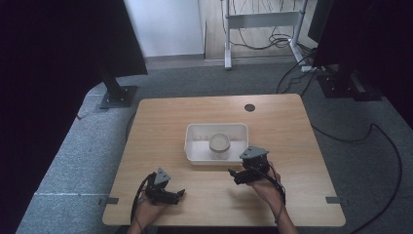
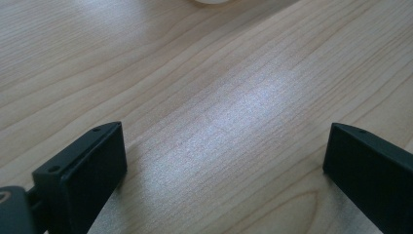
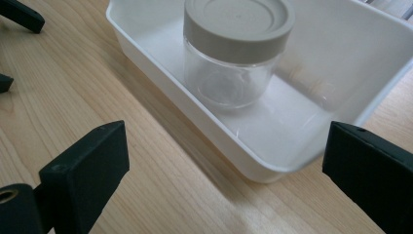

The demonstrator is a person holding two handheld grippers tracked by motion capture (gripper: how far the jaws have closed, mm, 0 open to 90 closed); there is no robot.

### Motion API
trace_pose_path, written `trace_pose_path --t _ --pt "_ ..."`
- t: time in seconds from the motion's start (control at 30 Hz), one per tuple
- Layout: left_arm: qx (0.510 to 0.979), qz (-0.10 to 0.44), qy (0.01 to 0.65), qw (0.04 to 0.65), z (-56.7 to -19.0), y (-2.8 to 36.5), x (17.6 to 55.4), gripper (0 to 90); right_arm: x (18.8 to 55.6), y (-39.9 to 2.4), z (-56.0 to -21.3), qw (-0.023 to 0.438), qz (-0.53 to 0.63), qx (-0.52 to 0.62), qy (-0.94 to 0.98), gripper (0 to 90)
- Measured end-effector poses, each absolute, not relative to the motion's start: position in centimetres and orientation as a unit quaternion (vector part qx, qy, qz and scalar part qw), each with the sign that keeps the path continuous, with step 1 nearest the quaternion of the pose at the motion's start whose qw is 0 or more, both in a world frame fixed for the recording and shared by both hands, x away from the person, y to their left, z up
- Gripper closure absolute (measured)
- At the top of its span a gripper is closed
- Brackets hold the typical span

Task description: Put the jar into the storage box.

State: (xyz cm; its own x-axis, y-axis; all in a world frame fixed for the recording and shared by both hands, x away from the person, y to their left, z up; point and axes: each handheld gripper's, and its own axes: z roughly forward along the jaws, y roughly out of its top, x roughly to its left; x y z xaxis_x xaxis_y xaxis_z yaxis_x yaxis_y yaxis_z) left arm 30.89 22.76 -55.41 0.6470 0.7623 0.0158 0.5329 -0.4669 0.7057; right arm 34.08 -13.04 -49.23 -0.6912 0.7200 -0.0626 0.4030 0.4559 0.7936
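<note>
A clear glass jar (image 1: 219, 145) (image 3: 234, 58) with a grey lid stands upright inside a white rectangular tray (image 1: 195, 155) (image 3: 160, 92) at the table's middle. My right gripper (image 1: 234, 174) (image 3: 221, 170) hovers open just in front of the tray's near right corner, with nothing between its jaws. My left gripper (image 1: 181, 194) (image 2: 221, 165) rests low over bare wood near the front left, also open and empty. In the right gripper view, the tips of the left gripper (image 3: 14, 29) show at the far left edge.
The wooden table (image 1: 160, 122) has a round cable hole (image 1: 250, 107) at the back. Grey carpet surrounds it, with black stands, a metal frame and cables beyond the far edge. A white rim (image 2: 212, 1) peeks in at the top of the left gripper view.
</note>
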Motion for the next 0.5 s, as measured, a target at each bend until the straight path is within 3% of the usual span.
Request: trace_pose_path --t 0.5 --pt "0.84 0.167 0.385 0.343 -55.4 22.8 30.9 1.7 32.9 -15.9 -49.9 0.202 0.396 0.359 0.821 2.6"
